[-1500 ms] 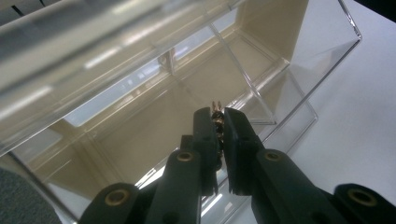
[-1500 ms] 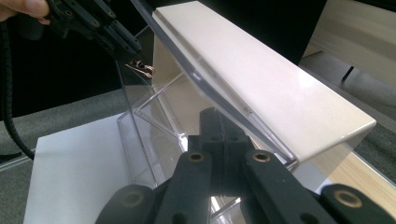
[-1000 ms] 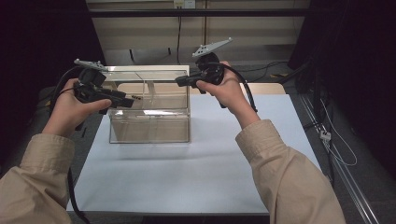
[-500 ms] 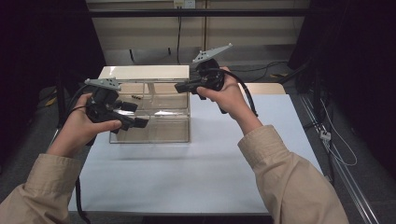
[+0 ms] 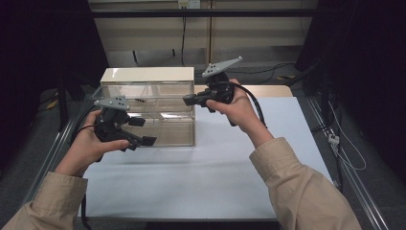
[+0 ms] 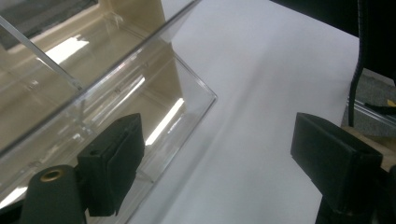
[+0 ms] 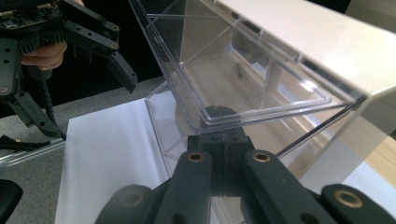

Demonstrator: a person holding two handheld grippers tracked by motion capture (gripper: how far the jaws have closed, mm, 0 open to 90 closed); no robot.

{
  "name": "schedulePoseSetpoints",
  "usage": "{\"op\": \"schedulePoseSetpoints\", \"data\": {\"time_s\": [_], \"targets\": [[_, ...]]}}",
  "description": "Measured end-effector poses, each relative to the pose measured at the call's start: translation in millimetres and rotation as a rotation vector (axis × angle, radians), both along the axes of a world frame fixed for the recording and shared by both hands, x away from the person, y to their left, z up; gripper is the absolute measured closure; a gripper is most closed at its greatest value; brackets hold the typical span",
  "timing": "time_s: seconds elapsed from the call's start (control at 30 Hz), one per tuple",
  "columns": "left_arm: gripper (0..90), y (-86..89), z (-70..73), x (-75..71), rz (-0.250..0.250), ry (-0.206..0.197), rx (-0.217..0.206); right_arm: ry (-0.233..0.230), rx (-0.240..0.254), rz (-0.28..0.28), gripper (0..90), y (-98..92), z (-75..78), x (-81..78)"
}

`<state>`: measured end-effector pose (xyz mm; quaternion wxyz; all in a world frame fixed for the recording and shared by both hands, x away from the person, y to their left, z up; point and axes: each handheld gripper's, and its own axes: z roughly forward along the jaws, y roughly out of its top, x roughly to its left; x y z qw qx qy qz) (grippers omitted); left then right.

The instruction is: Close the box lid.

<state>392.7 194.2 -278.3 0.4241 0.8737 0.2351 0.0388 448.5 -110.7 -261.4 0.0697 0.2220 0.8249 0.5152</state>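
Your left hand-held gripper [image 5: 139,132] stands wide at the front left corner of the clear plastic box [image 5: 163,110]; its jaws have just been opening, with nothing between them but white sheet. Seen from the left gripper view, one blunt, matte black pad [image 6: 114,161] sits against the glossy transparent wall and the other [image 6: 334,161] hangs over the paper, well apart from it.

The box stands at the back left of the bench [image 5: 215,167], which is covered by a smooth white sheet. It is rectangular, with thin see-through walls that catch bright reflections, inner dividers, and a flat cream-coloured opaque top [image 5: 148,75].

Your right hand-held gripper [image 5: 189,99] is closed tight on the thin rim of a clear, shallow drawer tray [image 7: 261,88] at the box's upper right side. In the right gripper view its black jaws meet on that lip, and a small dark object [image 7: 239,71], too small to identify, lies on the tray's floor.
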Motion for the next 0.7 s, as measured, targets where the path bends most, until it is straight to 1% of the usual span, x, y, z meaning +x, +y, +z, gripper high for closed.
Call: {"op": "schedulePoseSetpoints", "data": {"time_s": [0.03,0.1,0.17,0.27,0.3,0.37,0.4,0.5,0.53,0.6,0.63,0.67,0.7], "targets": [[17.2,-0.3,-1.7,-0.6,-0.001,0.002,-0.002,0.005,0.003,0.003,90.0,-0.2,-1.8,-0.6],[17.2,-1.0,-4.2,-2.0,-0.002,-0.002,0.008,0.007,0.006,0.008,90.0,-0.1,-5.1,-2.1],[17.2,-1.7,-6.6,-3.6,-0.009,0.001,0.004,0.013,0.006,0.018,90.0,0.2,-8.1,-4.5],[17.2,-2.8,-9.7,-6.6,-0.014,-0.008,0.001,0.020,0.004,0.035,90.0,1.0,-14.6,-8.8],[17.2,-3.2,-11.2,-7.7,-0.017,-0.005,-0.001,0.022,0.005,0.040,90.0,0.7,-16.4,-10.0],[17.1,-4.2,-15.1,-10.4,-0.020,-0.005,-0.007,0.033,0.008,0.053,90.0,-0.1,-23.6,-13.3],[17.1,-4.3,-17.3,-11.4,-0.025,-0.003,0.002,0.041,0.004,0.061,90.0,-0.7,-27.9,-15.3],[17.0,-4.7,-25.1,-14.5,-0.031,-0.003,-0.001,0.066,0.014,0.075,89.7,-4.9,-40.1,-22.3],[16.7,-4.6,-27.7,-15.6,-0.027,-0.001,-0.003,0.071,0.010,0.073,87.2,-7.0,-44.5,-24.5],[16.1,-4.5,-33.6,-17.2,-0.024,0.000,0.007,0.088,-0.015,0.069,76.1,-11.3,-54.4,-28.8],[16.1,-4.5,-36.8,-18.4,-0.019,0.000,0.009,0.083,-0.025,0.063,72.3,-13.9,-59.9,-31.3],[15.9,-4.2,-40.1,-19.0,-0.022,0.004,0.007,0.088,-0.039,0.060,69.3,-16.6,-65.6,-33.8],[15.9,-3.9,-43.6,-19.9,-0.022,0.012,0.001,0.093,-0.054,0.054,63.3,-19.3,-71.0,-36.7]]}}
